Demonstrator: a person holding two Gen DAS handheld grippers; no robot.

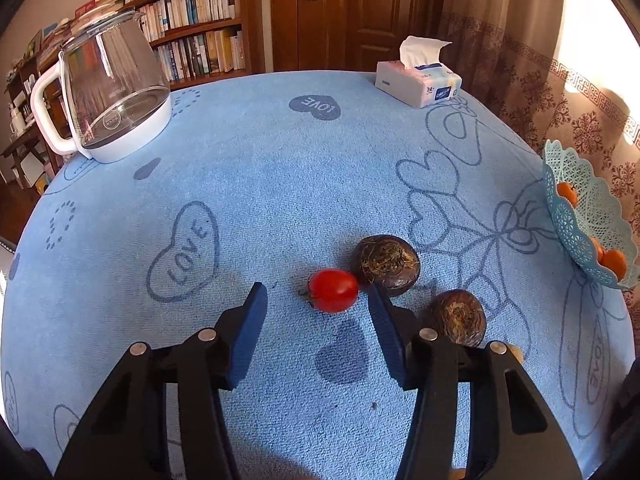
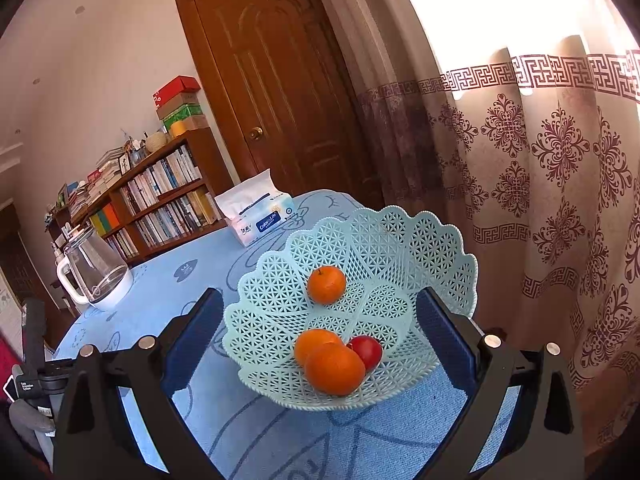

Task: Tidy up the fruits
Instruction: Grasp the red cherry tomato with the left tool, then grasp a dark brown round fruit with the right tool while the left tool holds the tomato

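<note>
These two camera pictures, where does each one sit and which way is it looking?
Left wrist view: sits on the left gripper, looking down over the blue tablecloth at a red cherry tomato and two brown water chestnuts; only its own black fingers show.
Right wrist view: sits on the right gripper, facing the pale blue lattice plastic basket of oranges; its fingers show.
Shared: basket, glass kettle, tissue pack, door, bookshelf.
</note>
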